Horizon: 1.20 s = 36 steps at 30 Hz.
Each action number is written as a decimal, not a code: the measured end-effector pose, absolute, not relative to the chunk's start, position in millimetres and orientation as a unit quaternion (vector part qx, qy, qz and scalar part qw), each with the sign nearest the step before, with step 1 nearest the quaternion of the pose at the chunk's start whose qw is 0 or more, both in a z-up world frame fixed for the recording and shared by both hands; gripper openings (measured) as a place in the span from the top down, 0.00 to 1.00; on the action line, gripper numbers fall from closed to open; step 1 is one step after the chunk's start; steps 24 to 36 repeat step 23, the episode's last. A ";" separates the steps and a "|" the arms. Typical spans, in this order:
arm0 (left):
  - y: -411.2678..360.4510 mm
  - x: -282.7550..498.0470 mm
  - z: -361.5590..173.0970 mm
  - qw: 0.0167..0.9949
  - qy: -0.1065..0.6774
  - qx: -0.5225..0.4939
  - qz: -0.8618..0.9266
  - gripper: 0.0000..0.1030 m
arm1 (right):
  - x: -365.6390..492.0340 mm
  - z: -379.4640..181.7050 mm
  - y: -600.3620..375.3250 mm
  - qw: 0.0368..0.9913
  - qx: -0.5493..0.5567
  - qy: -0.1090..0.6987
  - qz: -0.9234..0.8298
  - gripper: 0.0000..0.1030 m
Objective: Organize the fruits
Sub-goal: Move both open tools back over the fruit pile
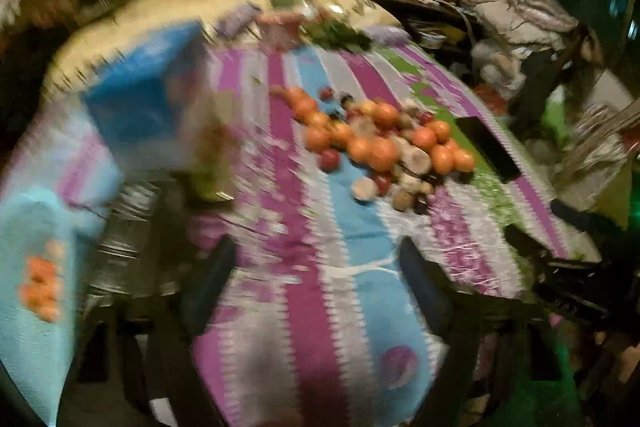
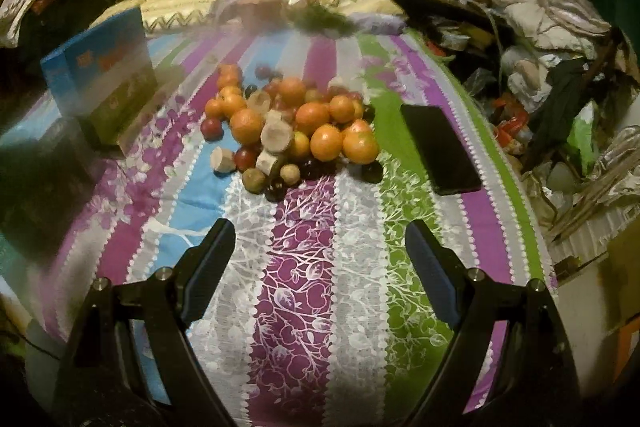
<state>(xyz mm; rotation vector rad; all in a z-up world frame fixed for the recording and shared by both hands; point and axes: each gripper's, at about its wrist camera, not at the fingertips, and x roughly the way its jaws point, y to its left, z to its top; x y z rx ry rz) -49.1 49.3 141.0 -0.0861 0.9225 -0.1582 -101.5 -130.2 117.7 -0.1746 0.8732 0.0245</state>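
With both the left gripper (image 1: 316, 283) and right gripper (image 2: 320, 263) held wide open and empty, the fruit pile (image 2: 288, 123), heaped just left of the black phone (image 2: 440, 151), is best approached one orange at a time.

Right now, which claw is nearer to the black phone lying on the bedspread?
Right, as best I can judge. The right claw is open with the black phone just ahead on its right; from the left claw the phone lies farther off, beyond the fruit pile.
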 end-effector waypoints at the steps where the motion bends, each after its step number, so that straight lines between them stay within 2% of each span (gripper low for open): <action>1: 48.9 -42.1 126.1 0.890 0.447 -0.051 -0.079 0.06 | -96.7 109.7 -131.8 0.901 -0.091 0.423 0.011 0.12; 5: 50.4 -9.9 49.1 0.876 0.475 -0.084 -0.030 0.09 | -73.6 67.3 -152.0 0.895 -0.087 0.436 0.005 0.12; 9: 55.7 -3.7 7.3 0.865 0.489 -0.113 0.014 0.09 | -65.3 47.4 -168.3 0.890 -0.082 0.449 -0.009 0.12; 12: 42.1 -3.4 2.0 0.870 0.488 -0.074 0.016 0.00 | -63.3 34.0 -173.6 0.885 -0.086 0.458 -0.017 0.12; 15: 32.8 -1.9 -1.8 0.868 0.493 -0.046 0.030 0.00 | -66.4 23.3 -178.3 0.887 -0.081 0.453 -0.027 0.03; 18: 29.0 -3.6 -2.2 0.869 0.491 -0.045 0.030 0.00 | -66.9 22.9 -179.3 0.889 -0.078 0.451 -0.033 0.00; 36: 27.4 -5.0 -2.7 0.871 0.489 -0.047 0.026 0.00 | -67.8 22.4 -182.2 0.889 -0.073 0.451 -0.031 0.00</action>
